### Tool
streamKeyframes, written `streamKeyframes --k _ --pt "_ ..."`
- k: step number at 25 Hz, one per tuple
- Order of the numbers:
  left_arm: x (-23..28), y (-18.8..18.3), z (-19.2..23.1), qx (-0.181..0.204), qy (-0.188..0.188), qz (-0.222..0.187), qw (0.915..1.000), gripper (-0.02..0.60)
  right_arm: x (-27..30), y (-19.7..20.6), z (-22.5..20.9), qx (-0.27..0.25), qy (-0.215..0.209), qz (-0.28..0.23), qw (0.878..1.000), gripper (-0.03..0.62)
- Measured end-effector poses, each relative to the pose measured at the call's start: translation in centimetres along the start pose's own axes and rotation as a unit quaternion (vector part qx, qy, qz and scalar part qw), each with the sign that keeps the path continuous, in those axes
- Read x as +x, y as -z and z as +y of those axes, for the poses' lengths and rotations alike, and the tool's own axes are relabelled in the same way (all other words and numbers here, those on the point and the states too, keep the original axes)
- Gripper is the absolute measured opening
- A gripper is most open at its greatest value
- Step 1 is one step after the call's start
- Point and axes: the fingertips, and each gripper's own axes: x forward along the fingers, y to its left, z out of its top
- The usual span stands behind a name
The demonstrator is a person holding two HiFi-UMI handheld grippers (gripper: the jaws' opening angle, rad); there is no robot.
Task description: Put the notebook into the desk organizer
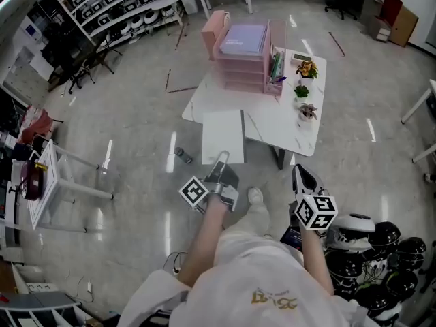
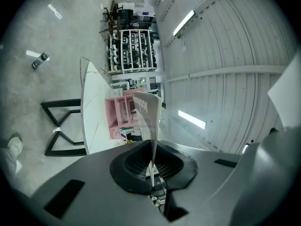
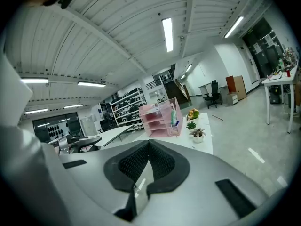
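Clamping the notebook's (image 1: 223, 135) near edge, the left gripper (image 1: 221, 162) aimed it toward the organizer (image 1: 240, 63) at twelve o'clock, while the right gripper (image 1: 304, 177), jaws together and empty, hung clear at four.

Notebook (image 1: 223, 136): thin, white cover, held out flat, near edge pinched in left gripper (image 1: 221, 162); desk organizer (image 1: 240, 53): pink, tiered, upright at far end of white table (image 1: 272, 125)

Organizer (image 1: 240, 65) on table (image 1: 276, 125) rear, plants (image 1: 302, 91) right
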Motion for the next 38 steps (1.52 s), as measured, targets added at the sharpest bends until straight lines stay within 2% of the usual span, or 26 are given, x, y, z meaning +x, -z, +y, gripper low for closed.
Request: streamKeyframes --k 8,12,17,22,38 --pt "8.9 -3.7 4.2 -0.004 -0.012 -0.005 0.9999 0.025 8.7 -3.4 -4.3 -0.006 0.009 0.004 1.0 0.009" --pt "14.4 -6.1 5.1 -0.023 -0.008 -0.011 0.9996 0.025 13.5 -5.1 -6.2 -0.002 0.014 0.014 1.0 0.009" --pt "18.7 -8.3 6.8 -0.023 -0.012 -0.01 0.9996 0.025 18.3 -6.0 -7.5 -0.007 0.018 0.031 0.999 0.009" --pt "21.3 -9.6 9.5 -0.015 -0.031 -0.002 0.9994 0.025 21.6 -6.4 -8.3 -0.009 0.021 0.043 0.999 0.009" --pt "25.6 -10.8 12.5 -0.028 -0.047 0.016 0.9984 0.025 25.9 -6.1 -9.5 -0.01 0.032 0.072 0.997 0.009"
